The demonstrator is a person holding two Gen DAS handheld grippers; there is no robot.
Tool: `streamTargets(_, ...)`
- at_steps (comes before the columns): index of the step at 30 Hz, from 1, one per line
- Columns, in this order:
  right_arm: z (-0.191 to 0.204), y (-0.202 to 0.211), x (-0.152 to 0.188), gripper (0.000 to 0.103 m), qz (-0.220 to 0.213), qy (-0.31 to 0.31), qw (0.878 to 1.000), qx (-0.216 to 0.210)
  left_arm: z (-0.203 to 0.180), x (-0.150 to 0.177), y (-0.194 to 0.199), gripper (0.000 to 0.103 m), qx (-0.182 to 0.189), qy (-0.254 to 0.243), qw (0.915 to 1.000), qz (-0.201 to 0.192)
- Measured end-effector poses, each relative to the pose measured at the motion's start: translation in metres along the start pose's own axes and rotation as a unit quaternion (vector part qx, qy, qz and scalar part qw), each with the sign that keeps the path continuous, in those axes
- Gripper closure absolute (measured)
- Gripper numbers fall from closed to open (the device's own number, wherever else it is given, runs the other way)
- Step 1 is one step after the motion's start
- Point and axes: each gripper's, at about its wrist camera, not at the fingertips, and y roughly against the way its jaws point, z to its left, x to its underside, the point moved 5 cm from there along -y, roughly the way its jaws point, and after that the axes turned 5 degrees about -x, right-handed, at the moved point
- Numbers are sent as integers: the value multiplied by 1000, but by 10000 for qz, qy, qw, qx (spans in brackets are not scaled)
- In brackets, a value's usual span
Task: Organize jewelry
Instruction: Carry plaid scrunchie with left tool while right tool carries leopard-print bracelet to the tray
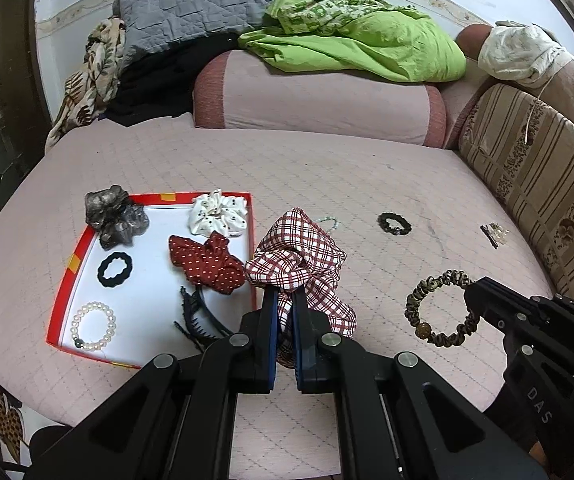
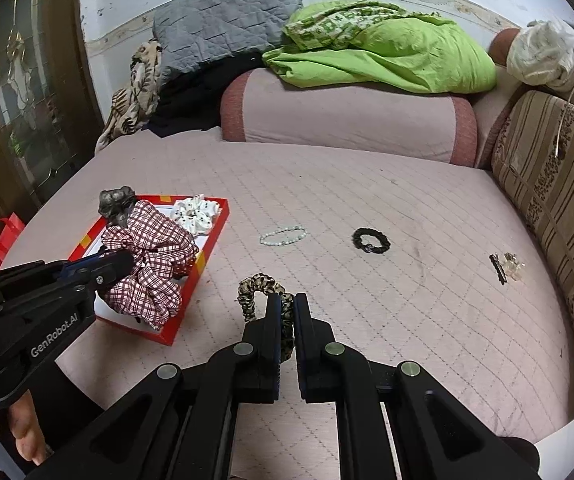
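My left gripper [image 1: 285, 294] is shut on a red-and-white plaid scrunchie [image 1: 299, 260] and holds it just right of the red-rimmed box [image 1: 69, 264]; it also shows in the right wrist view [image 2: 147, 256], above the box [image 2: 191, 304]. My right gripper [image 2: 286, 300] is shut on a leopard-print scrunchie [image 2: 257, 286], which also shows in the left wrist view [image 1: 439, 308]. The box holds a grey scrunchie [image 1: 113, 214], a white dotted one [image 1: 217, 212], a red dotted one [image 1: 207, 260], a black hair tie [image 1: 115, 270], a pearl bracelet [image 1: 93, 326] and a black claw clip [image 1: 197, 320].
On the pink bed cover [image 2: 367, 200] lie a pale bead bracelet [image 2: 283, 236], a black scrunchie [image 2: 371, 242] and a small clip with clear beads [image 2: 505, 266]. A bolster [image 2: 347, 120], green cloth [image 2: 387, 48] and grey pillow [image 2: 227, 12] lie behind. A striped cushion [image 2: 555, 200] is on the right.
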Motion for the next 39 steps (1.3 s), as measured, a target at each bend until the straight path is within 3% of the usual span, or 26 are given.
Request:
streamTargets(25, 75, -22, -28, 96, 58, 682, 9967, -432, 65, 2, -13, 97, -359, 520, 9979, 120)
streamTargets(39, 114, -52, -37, 96, 267, 857, 9926, -816, 131, 9, -39, 97, -682, 1100, 9907, 413)
